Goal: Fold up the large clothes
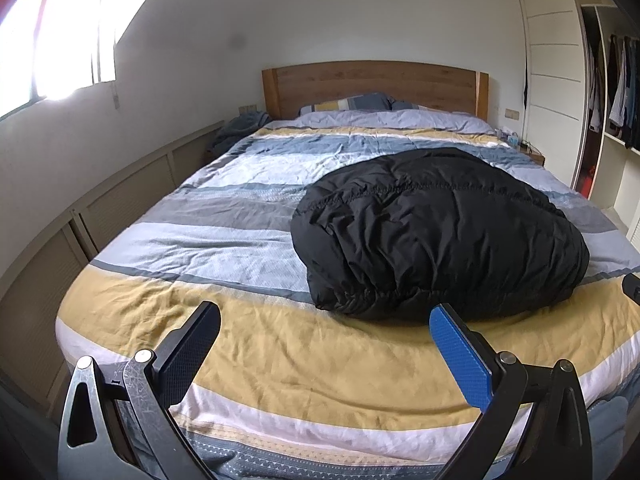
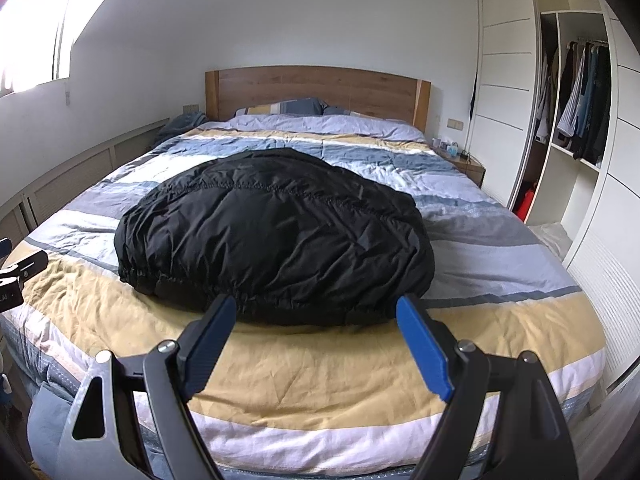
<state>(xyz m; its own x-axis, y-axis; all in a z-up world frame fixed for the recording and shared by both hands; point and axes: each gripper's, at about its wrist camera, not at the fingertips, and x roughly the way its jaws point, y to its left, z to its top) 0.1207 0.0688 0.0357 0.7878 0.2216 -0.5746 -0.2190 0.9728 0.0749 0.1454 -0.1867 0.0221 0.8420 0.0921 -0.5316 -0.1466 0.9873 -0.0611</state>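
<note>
A black puffy quilted jacket (image 1: pixel 436 232) lies in a folded mound on the striped bed cover (image 1: pixel 240 320); it also shows in the right wrist view (image 2: pixel 272 236). My left gripper (image 1: pixel 324 316) is open and empty above the yellow stripe near the foot of the bed, left of the jacket's near edge. My right gripper (image 2: pixel 316 312) is open and empty, just in front of the jacket's near hem, not touching it. The left gripper's body shows at the left edge of the right wrist view (image 2: pixel 16 276).
The bed (image 2: pixel 320 380) has a wooden headboard (image 2: pixel 316 88) and pillows (image 2: pixel 280 108). An open wardrobe with hanging clothes (image 2: pixel 576 108) stands at the right, with a nightstand (image 2: pixel 464 160) beside the bed. Low cabinets (image 1: pixel 100 208) and a window (image 1: pixel 52 28) line the left wall.
</note>
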